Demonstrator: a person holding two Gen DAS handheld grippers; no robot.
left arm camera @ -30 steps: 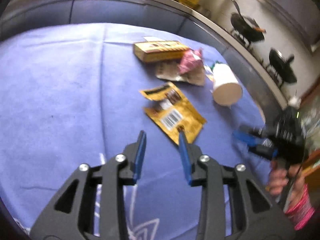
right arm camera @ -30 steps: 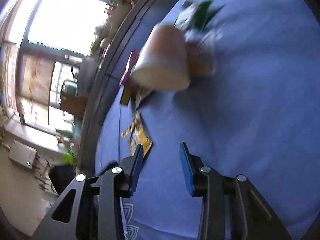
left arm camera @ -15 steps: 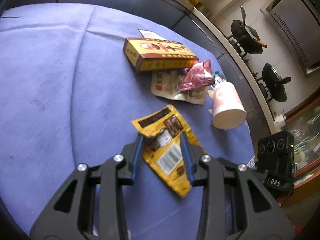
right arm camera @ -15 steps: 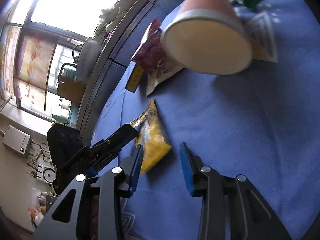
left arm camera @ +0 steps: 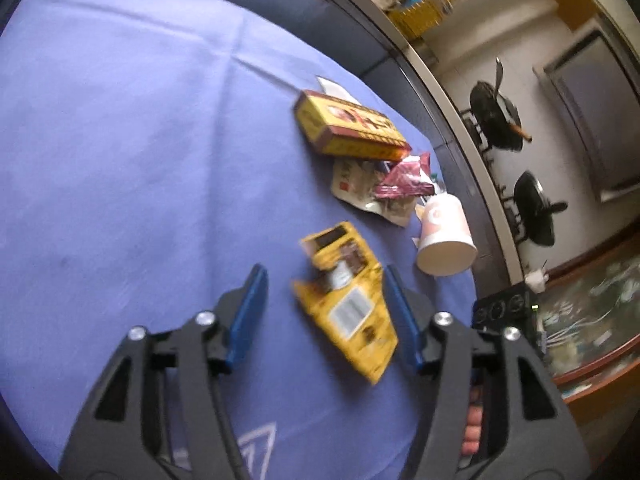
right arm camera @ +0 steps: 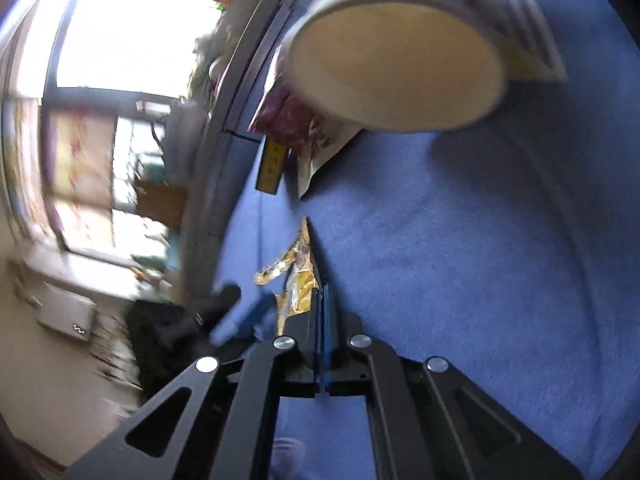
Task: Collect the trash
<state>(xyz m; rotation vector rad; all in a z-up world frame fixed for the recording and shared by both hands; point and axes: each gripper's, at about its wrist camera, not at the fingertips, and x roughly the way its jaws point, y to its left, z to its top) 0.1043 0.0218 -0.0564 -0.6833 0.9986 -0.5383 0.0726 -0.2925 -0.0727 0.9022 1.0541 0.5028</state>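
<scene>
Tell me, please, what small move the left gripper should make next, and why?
Probably close on the yellow wrapper. The left gripper is open with the wrapper lying between its blue fingers on the blue cloth, nearer the right-hand finger, and nothing else sits inside the gap.

Broad bare blue tabletop [left arm camera: 120,128] lies open on the left side of the left wrist view, where a gripper could pass unhindered. Toward the right edge the way is crowded: a yellow wrapper [left arm camera: 348,304] nearest, then a tipped paper cup [left arm camera: 446,240], a red packet [left arm camera: 406,178] on a pale wrapper [left arm camera: 352,186], and a yellow box [left arm camera: 352,128] farthest, all close together.
</scene>
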